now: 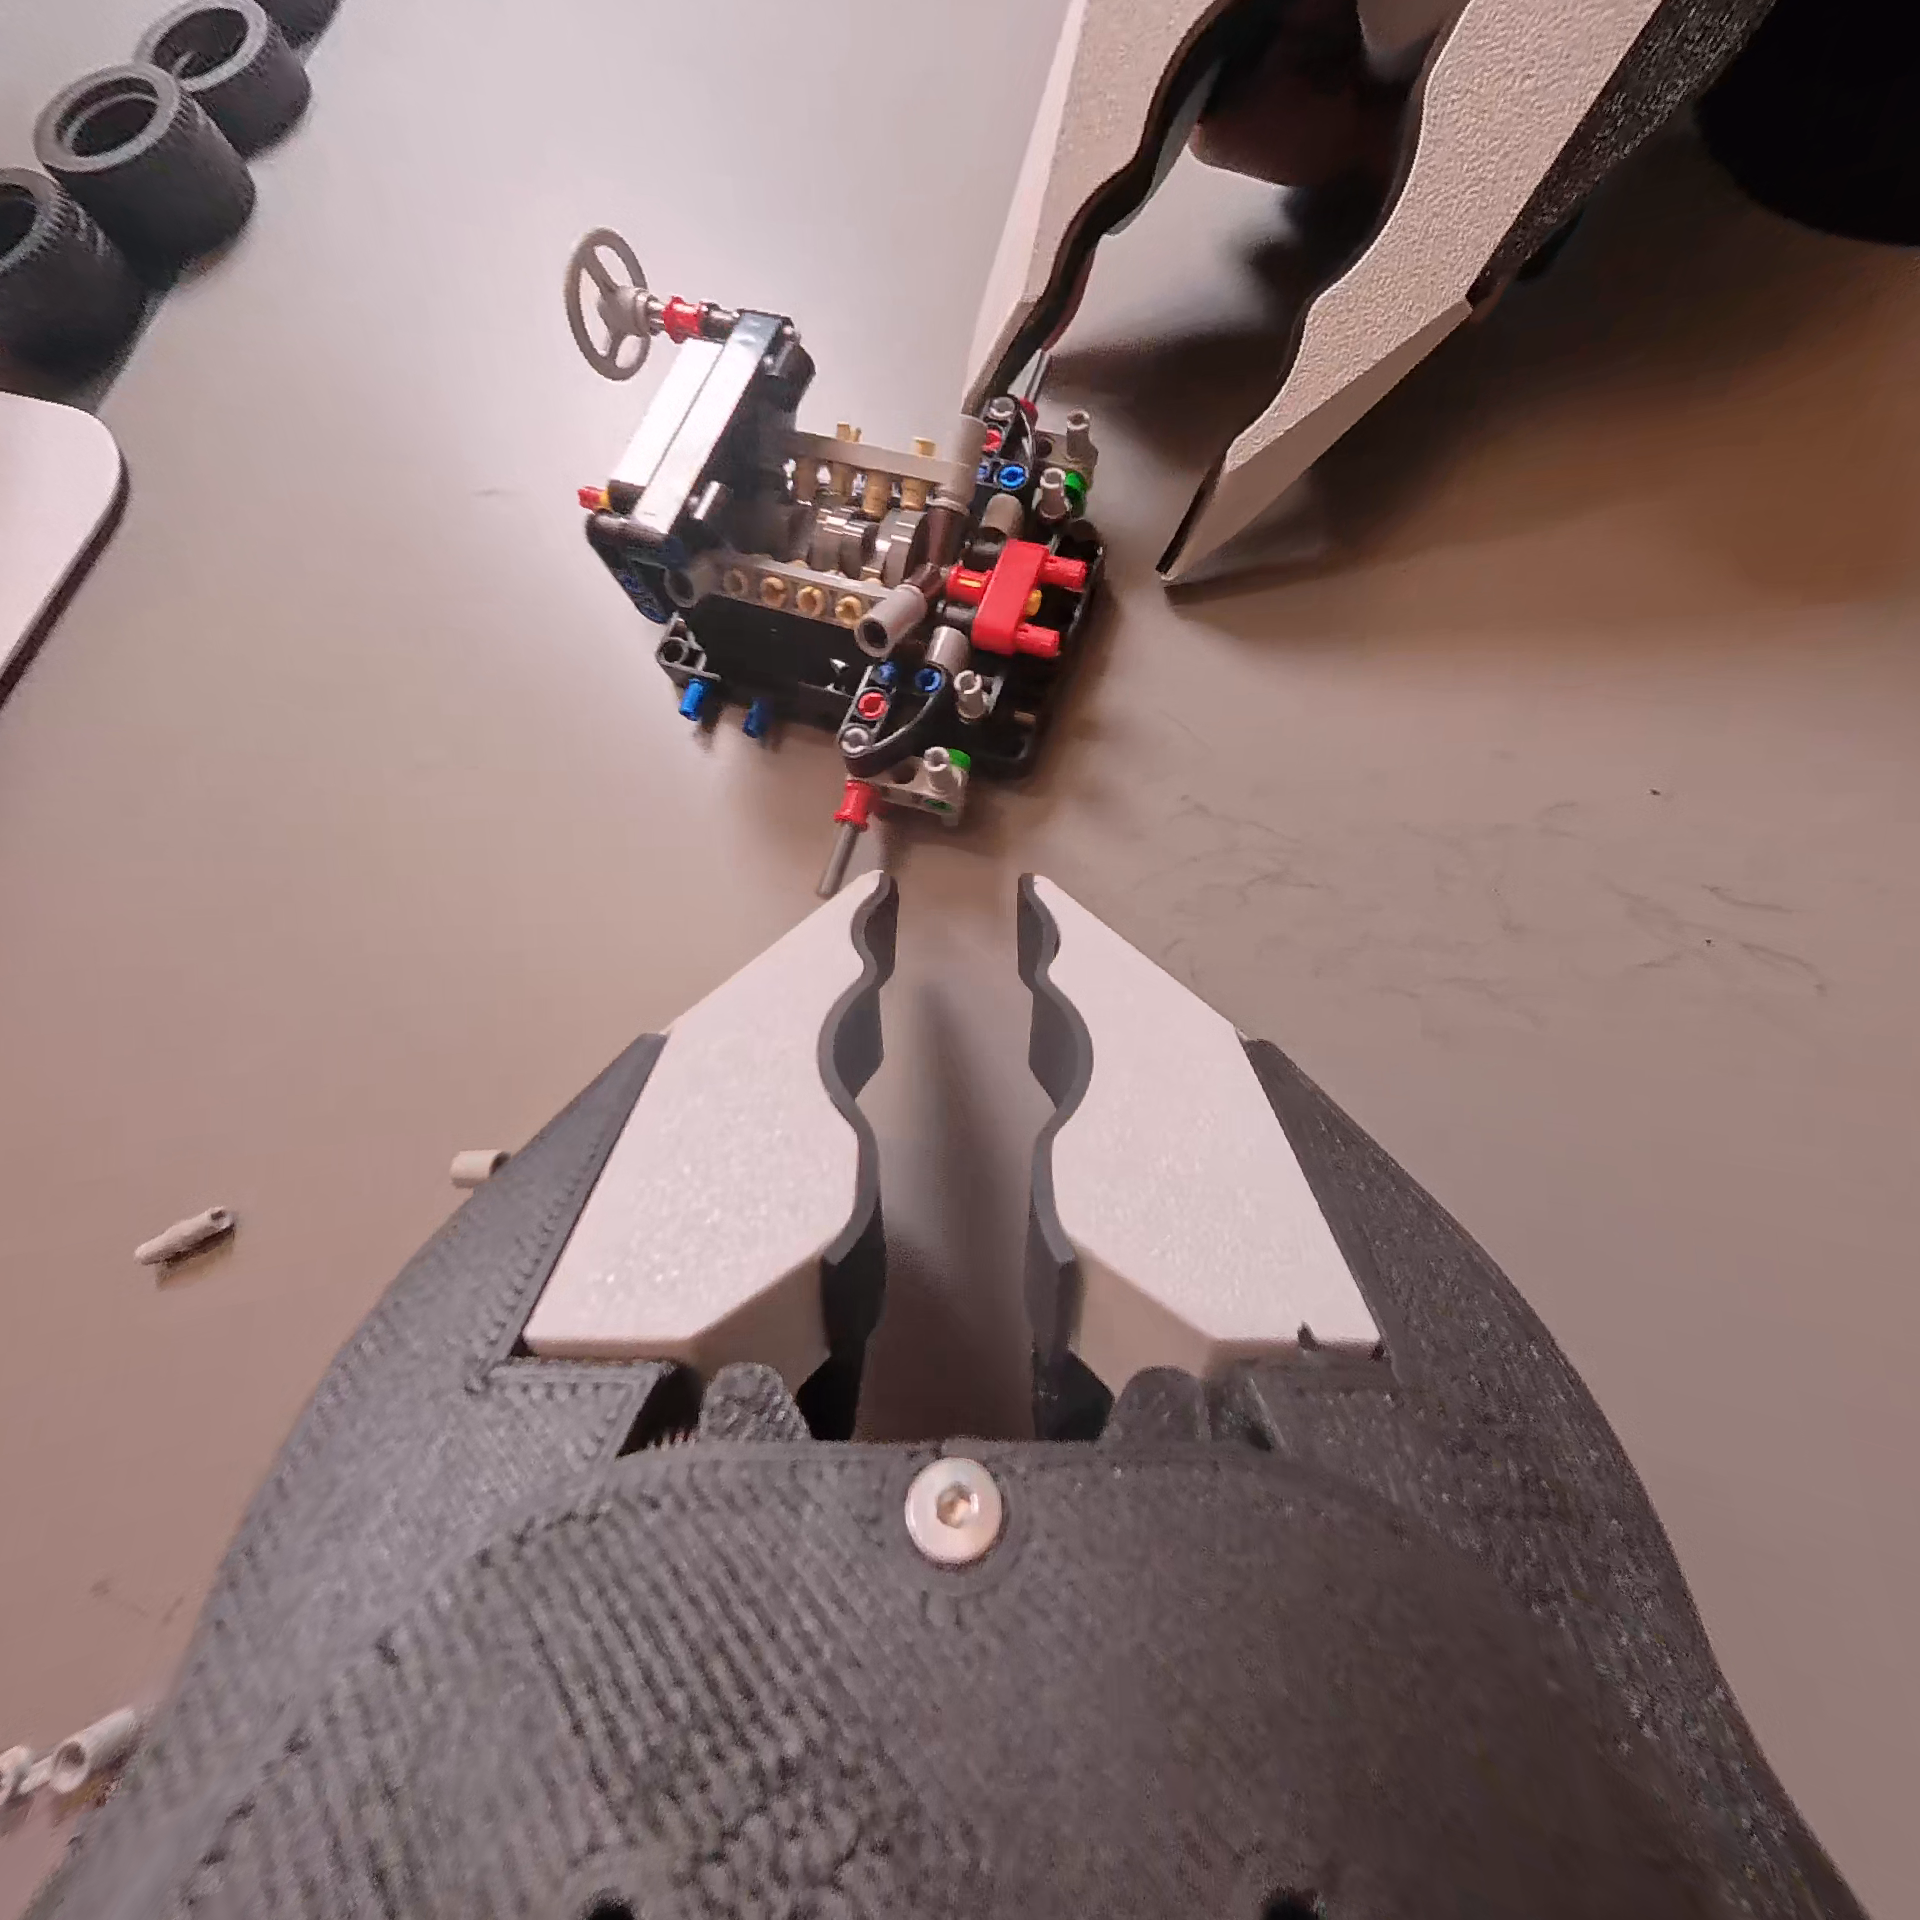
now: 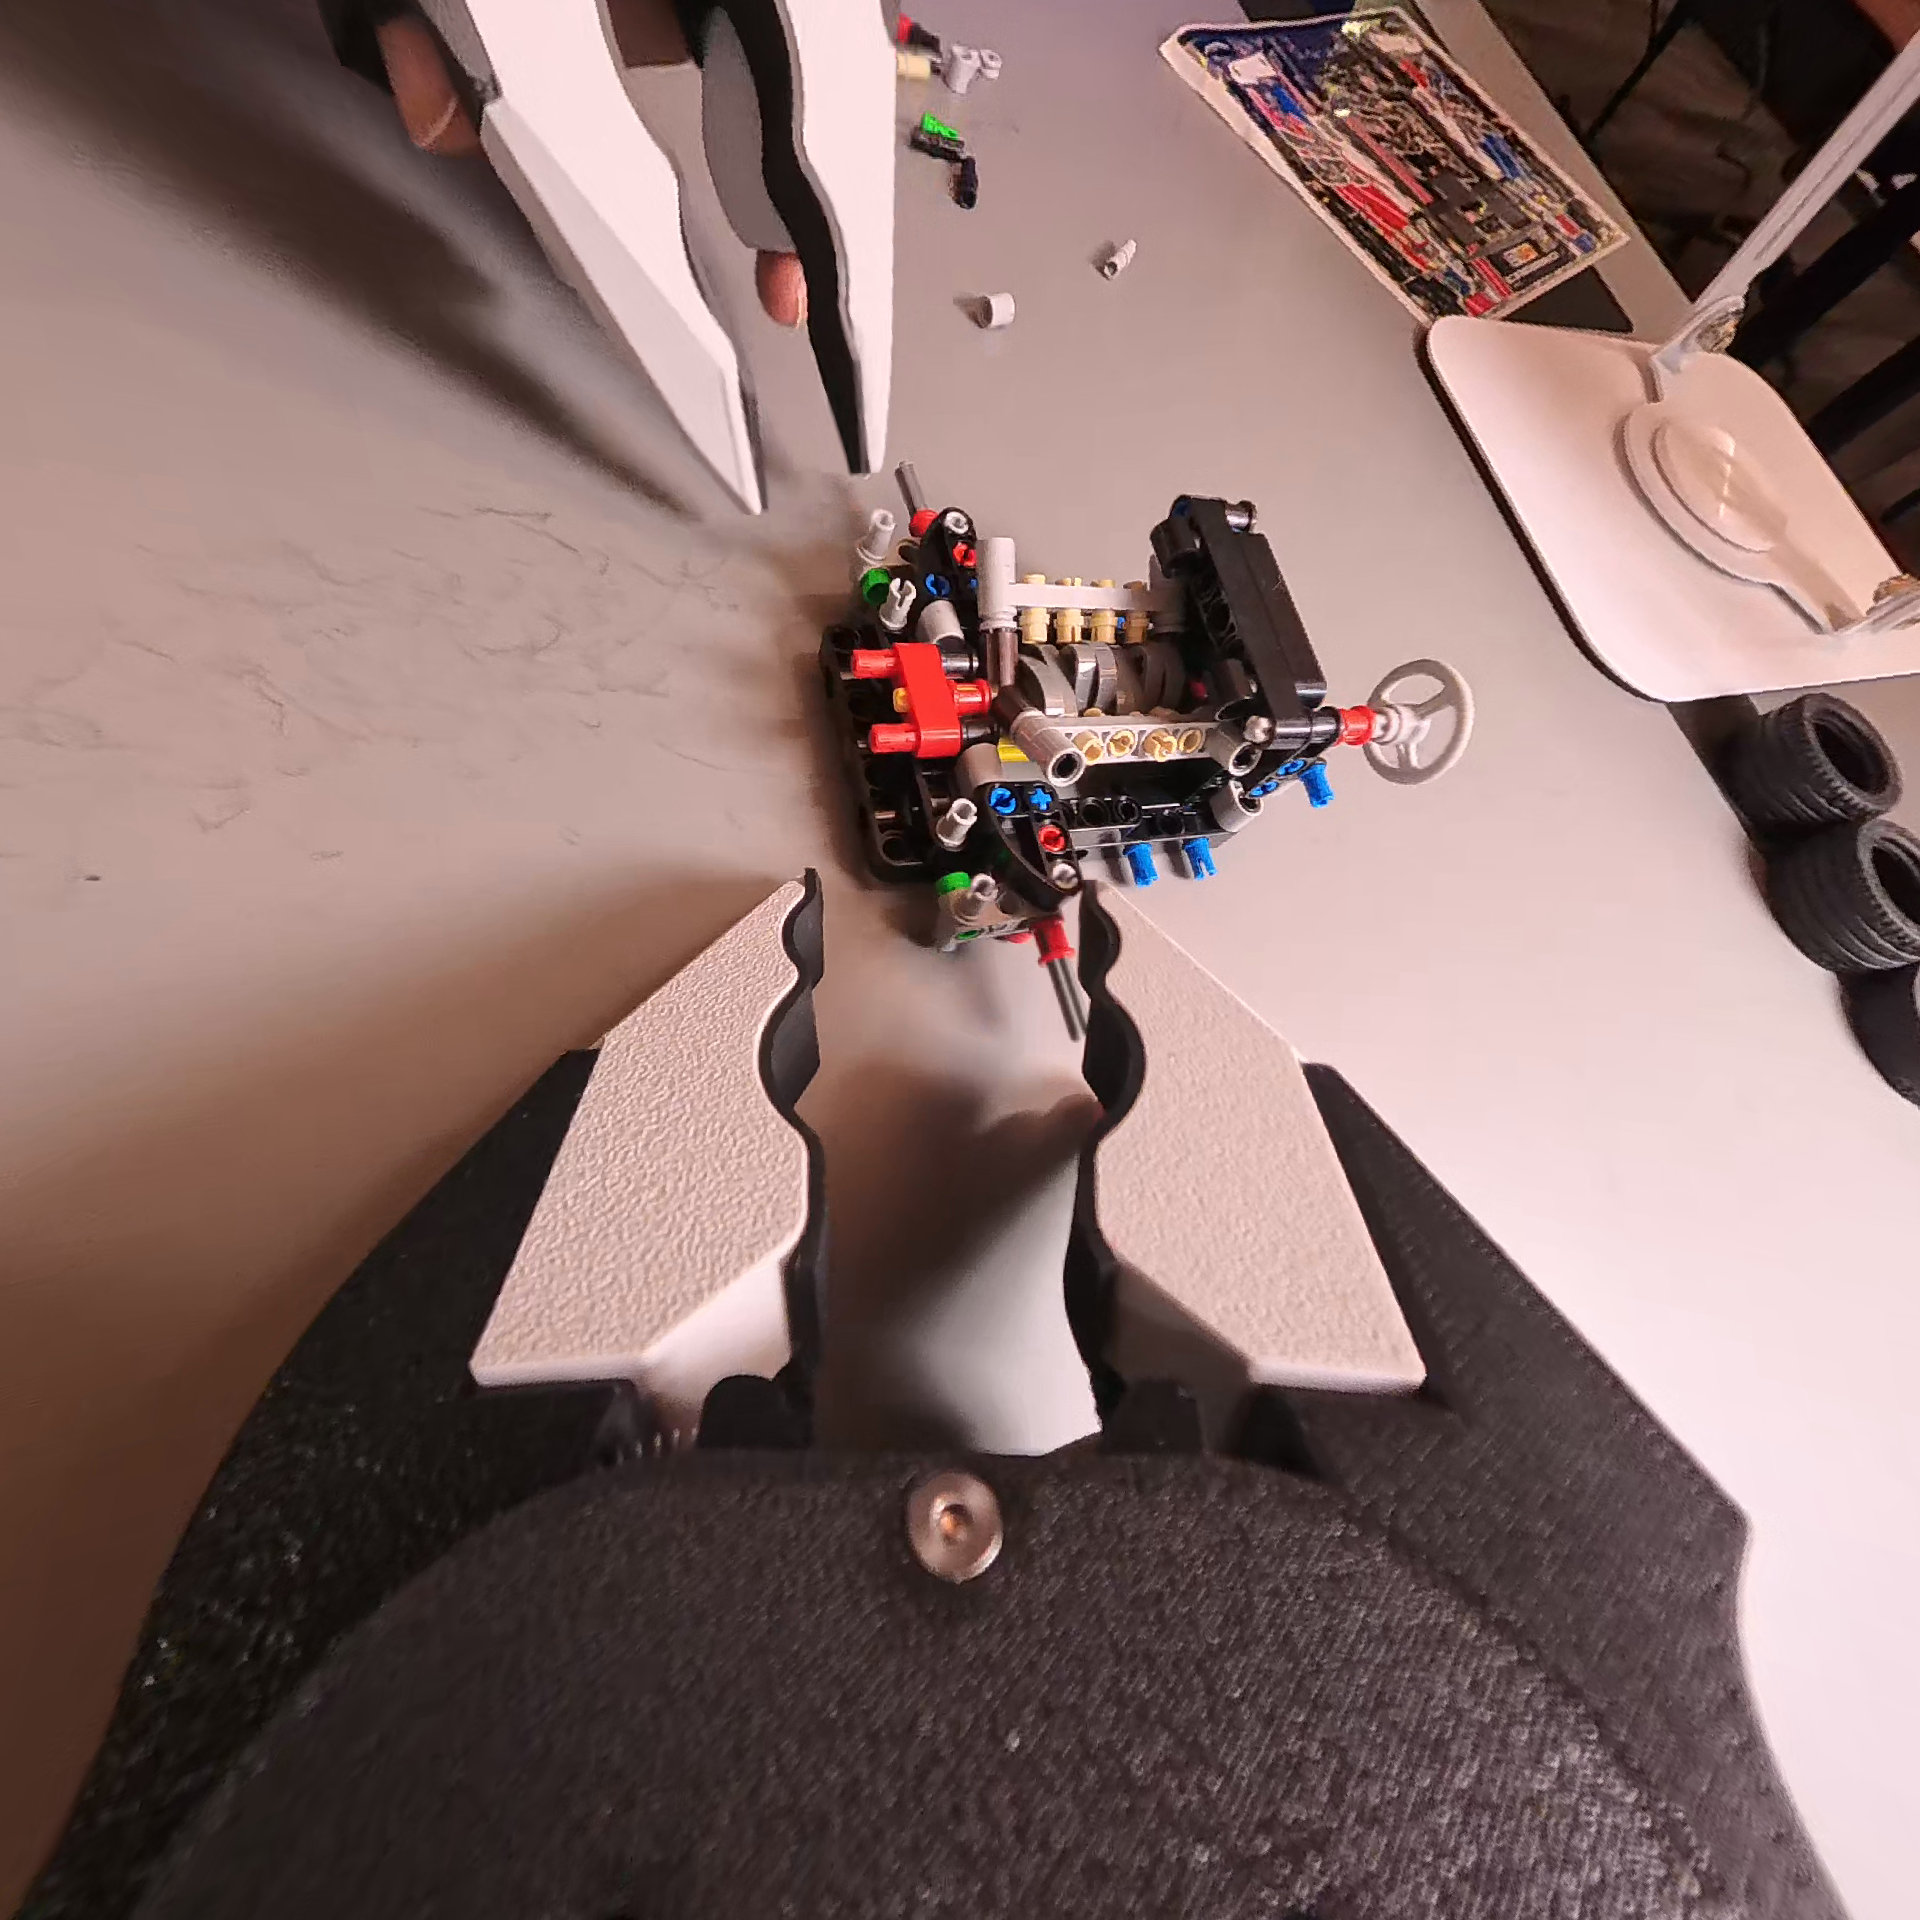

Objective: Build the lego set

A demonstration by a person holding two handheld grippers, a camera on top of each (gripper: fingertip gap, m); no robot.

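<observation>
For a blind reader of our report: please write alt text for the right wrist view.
A partly built lego model with a grey steering wheel sits on a grey table, between two open, empty tongs: the right near, the left opposite. Black tyres lie right.

Scuffed grey tabletop (image 2: 416, 644); white lamp base (image 2: 1683, 499) at its edge; dark floor beyond

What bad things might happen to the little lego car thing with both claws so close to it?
1. The right claw, open, sits right at a thin grey axle sticking out of the lego model. A sideways bump might push it crooked or out.
2. The steering wheel sticks out on a thin stalk and may snap off if the model slides.
3. Loose small pieces nearby may get knocked away.
</observation>
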